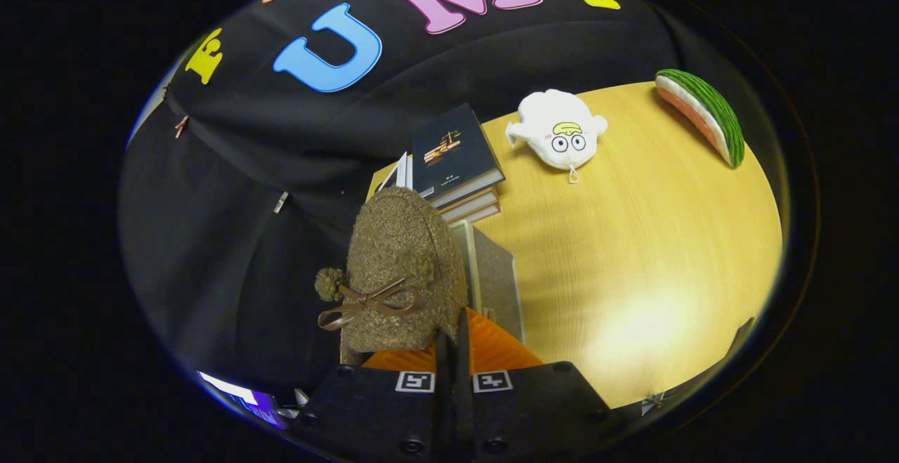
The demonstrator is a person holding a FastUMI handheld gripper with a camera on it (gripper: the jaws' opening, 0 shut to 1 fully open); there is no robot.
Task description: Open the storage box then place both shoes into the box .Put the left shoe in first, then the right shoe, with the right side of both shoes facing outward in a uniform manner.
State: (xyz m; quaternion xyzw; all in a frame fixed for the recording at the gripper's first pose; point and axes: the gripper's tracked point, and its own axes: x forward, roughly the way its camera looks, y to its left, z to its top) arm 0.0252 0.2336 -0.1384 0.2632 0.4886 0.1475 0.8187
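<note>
between the fingers (453, 350) sits the rim of a fuzzy brown shoe (404, 266), toe pointing far, bow (365, 301) and pompom on its left side. fingers look clenched nearly together on the shoe's near edge, so i read it as gripped; the contact itself is hidden behind the pads, so the pinch depth is a guess.

just right of the shoe is a grey box (491, 280), its wall standing up beside the shoe. can't tell whether the lid is open or whether the shoe is already partly inside. beyond the box, a stack of books (456, 161). far right on the table (632, 252): a white plush (558, 129) and a watermelon-slice toy (702, 115). second shoe not accounted for.

risks, my read:
- thin pinch on soft fabric: the shoe hangs from one edge and can swing or slip out on a fast move.
- shoe can catch the box wall on the way in and tip the box, or shove it into the books.
- orientation: any wrist twist flips which side faces outward, and the task wants right sides out on both.
- order: can't tell which shoe this is from here; if it's the right one, the sequence is wrong.
- bow lace could snag on the box edge.
</note>
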